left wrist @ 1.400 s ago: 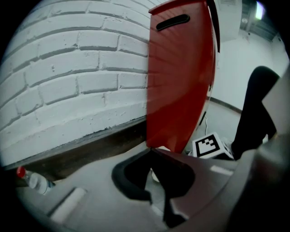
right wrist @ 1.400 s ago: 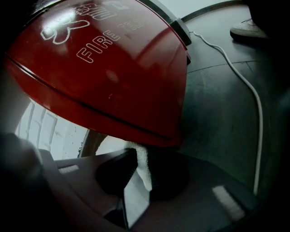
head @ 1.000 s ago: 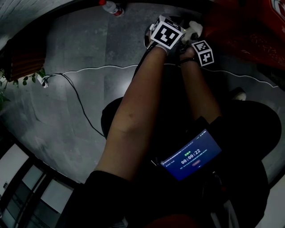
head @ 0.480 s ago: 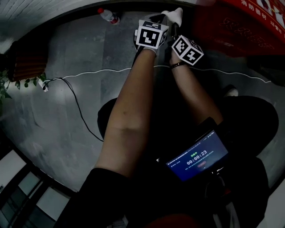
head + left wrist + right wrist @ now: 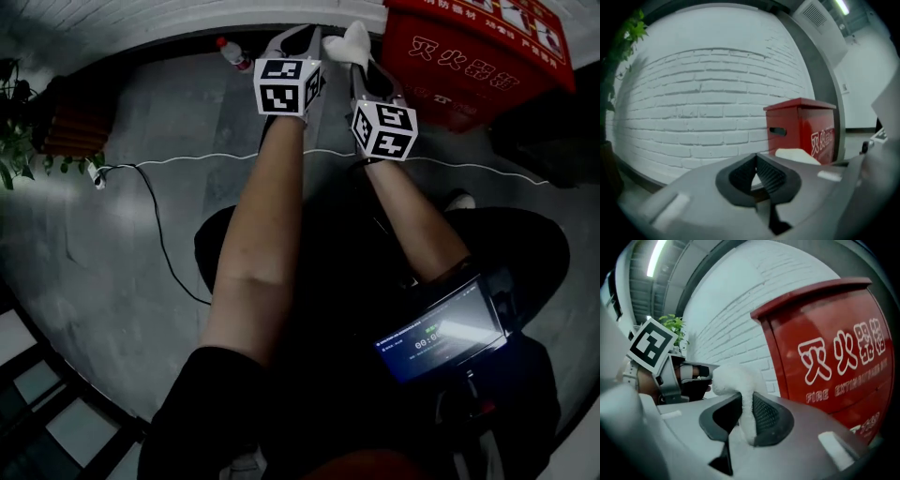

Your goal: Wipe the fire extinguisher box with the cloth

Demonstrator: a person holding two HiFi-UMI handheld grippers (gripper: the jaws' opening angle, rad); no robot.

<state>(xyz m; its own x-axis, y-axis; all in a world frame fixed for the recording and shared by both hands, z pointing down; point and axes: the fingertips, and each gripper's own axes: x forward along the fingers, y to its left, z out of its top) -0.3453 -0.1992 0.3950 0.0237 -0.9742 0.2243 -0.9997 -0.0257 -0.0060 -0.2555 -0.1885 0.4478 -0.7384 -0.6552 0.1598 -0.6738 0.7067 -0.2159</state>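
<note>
Red fire extinguisher box [image 5: 825,348] nearer now — cloth [image 5: 733,378] in right tongs [image 5: 745,401]

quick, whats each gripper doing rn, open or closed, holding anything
Left gripper: closed, nothing between its jaws.
Right gripper: closed on the white cloth.

Cloth [image 5: 355,40] just left of box [image 5: 466,58]

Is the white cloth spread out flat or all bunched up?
Bunched up: the cloth sits as a lump pinched between the right gripper jaws.
</note>
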